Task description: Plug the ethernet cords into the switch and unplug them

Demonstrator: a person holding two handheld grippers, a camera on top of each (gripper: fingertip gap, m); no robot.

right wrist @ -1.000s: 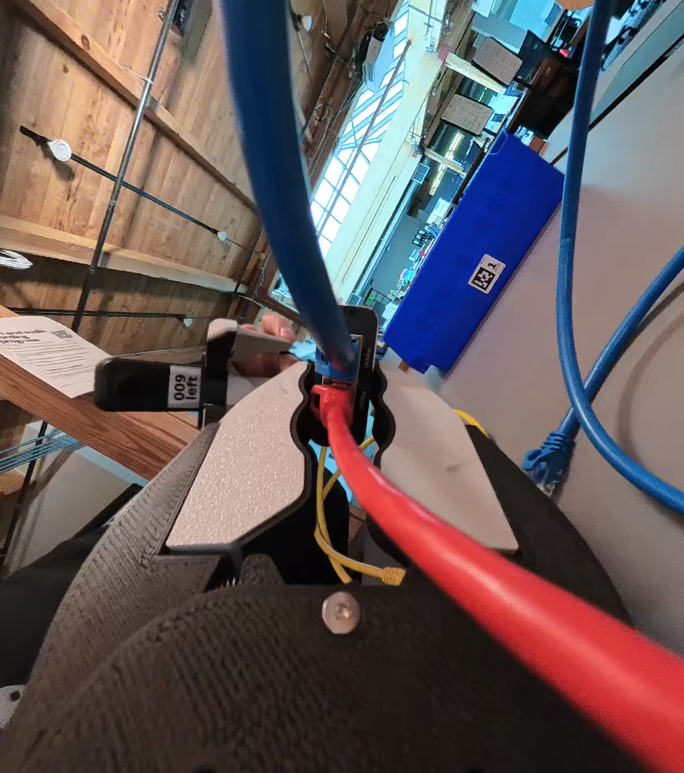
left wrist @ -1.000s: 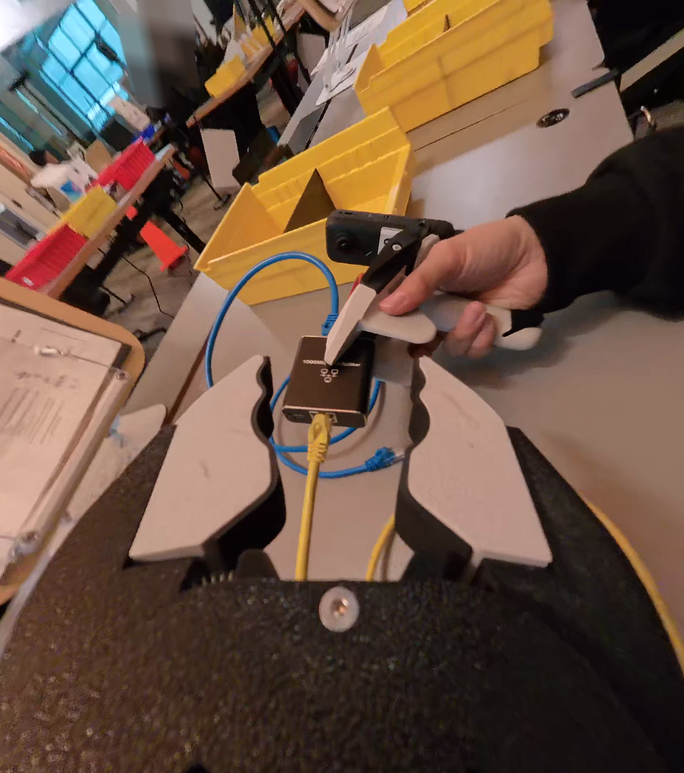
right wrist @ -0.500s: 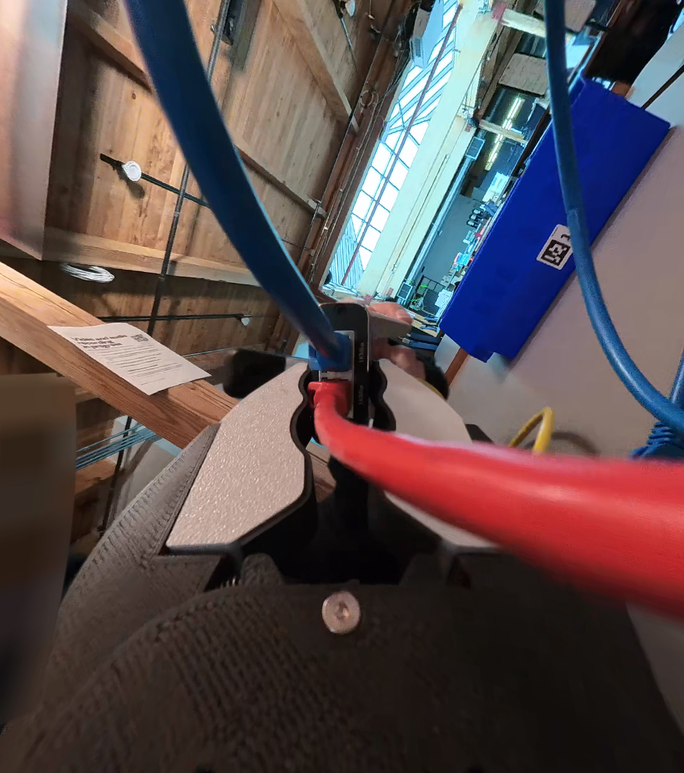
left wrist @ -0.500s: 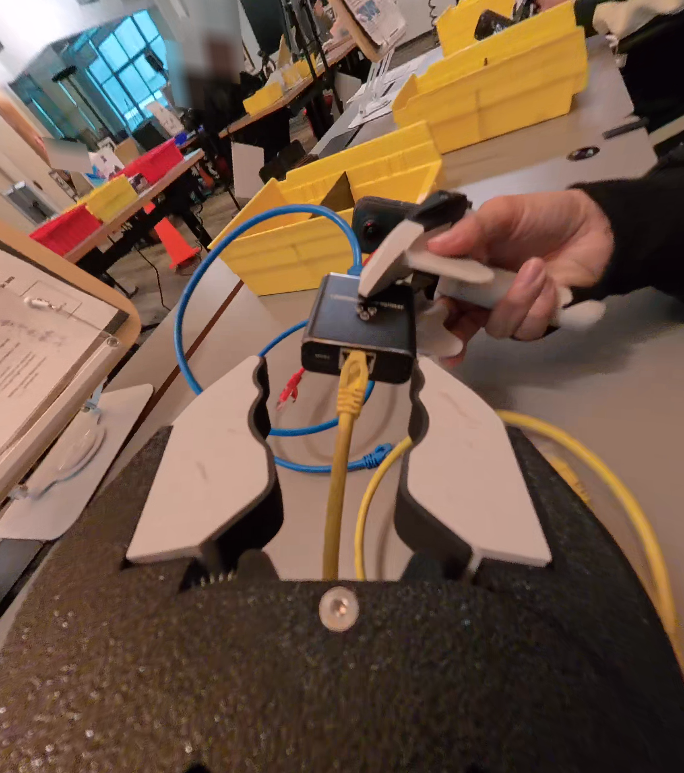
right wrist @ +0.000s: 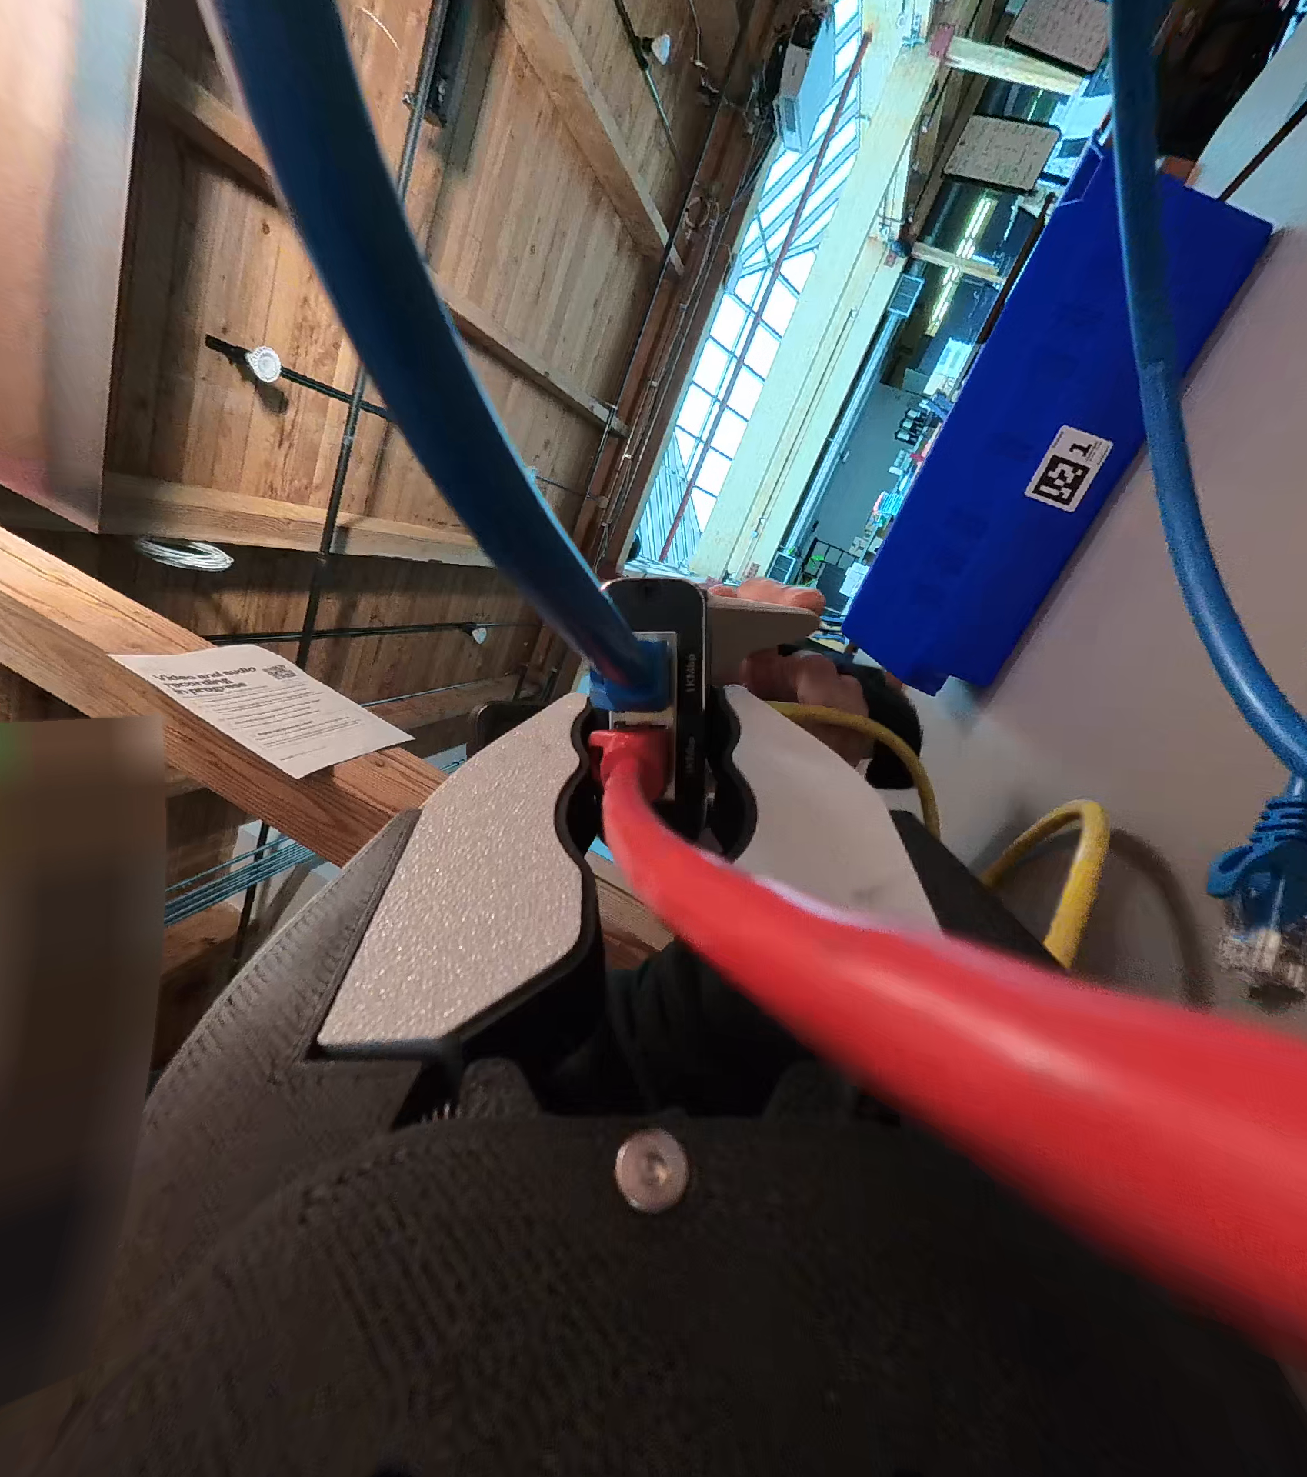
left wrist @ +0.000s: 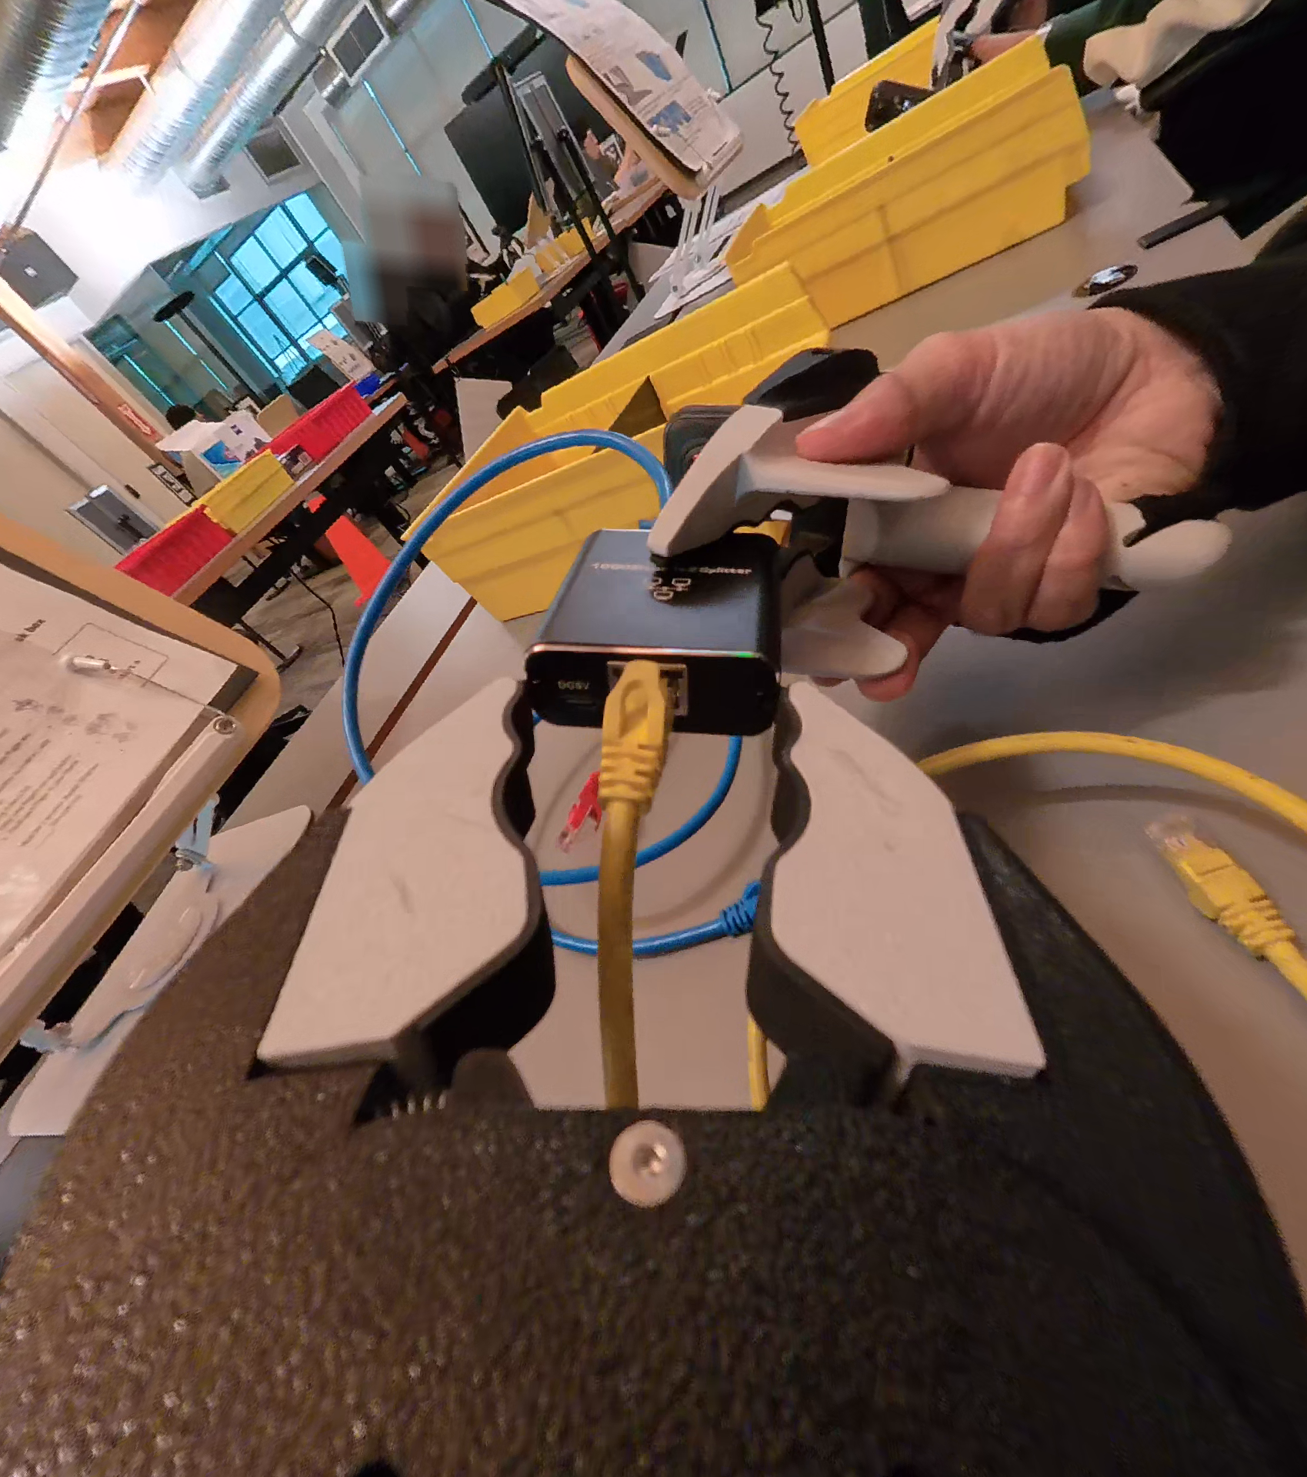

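I keep my right claw clamped on the small black metal switch; my left claw, apart, should close squarely on the yellow cord's plug below the switch.

Workshop hall: rows of tables, yellow bins, timber walls.

The switch has a smooth, satin-black casing (metal, by its sheen). The yellow cord looks like glossy plastic. The left gripper has matt grey fingers and a rough, grainy black body. The table is matt grey.
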